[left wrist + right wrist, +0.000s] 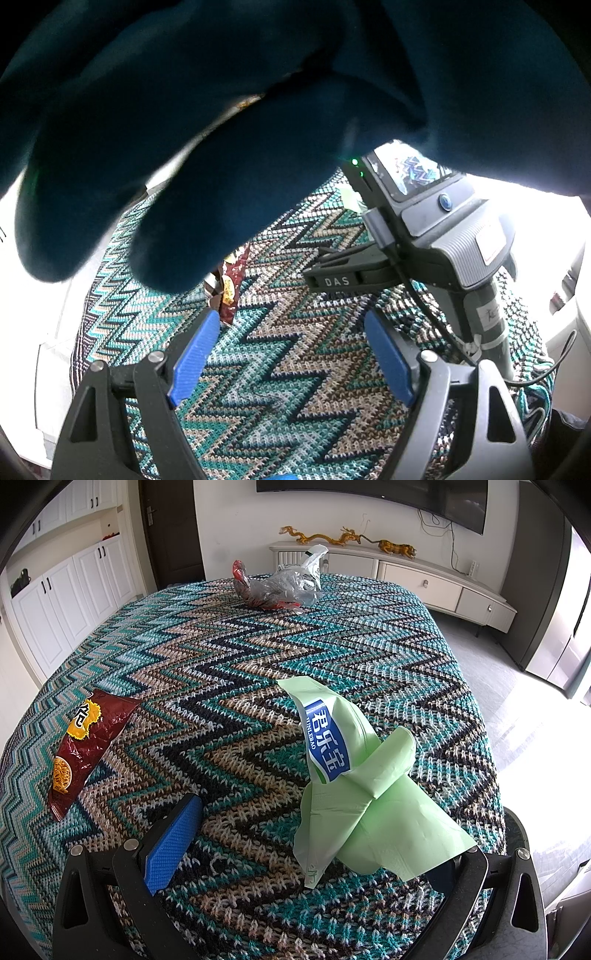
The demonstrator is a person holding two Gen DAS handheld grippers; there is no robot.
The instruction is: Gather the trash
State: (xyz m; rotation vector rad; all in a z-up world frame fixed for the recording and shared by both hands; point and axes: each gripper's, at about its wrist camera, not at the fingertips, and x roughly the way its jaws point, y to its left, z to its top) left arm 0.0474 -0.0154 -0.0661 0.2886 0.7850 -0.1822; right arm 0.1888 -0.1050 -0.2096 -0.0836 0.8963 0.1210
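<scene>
Living room, table under a zigzag knit cloth (258,657), white cabinets and a TV console behind. Landmark: green wrapper (354,786). It lies just ahead of the right gripper (306,849), draped over the right finger; left pad bare, jaws apart, nothing clamped. Left gripper (291,354) jaws wide apart, empty over the cloth; a dark blue fabric (221,129) blocks most of its view. Left of the green wrapper, well apart: red snack packet (85,746). Far beyond it: crumpled plastic bag (284,583). Risks: limp wrapper may slip or fold out on closing; pads could snag the knit; the blocked left view may hide the snack packet.
</scene>
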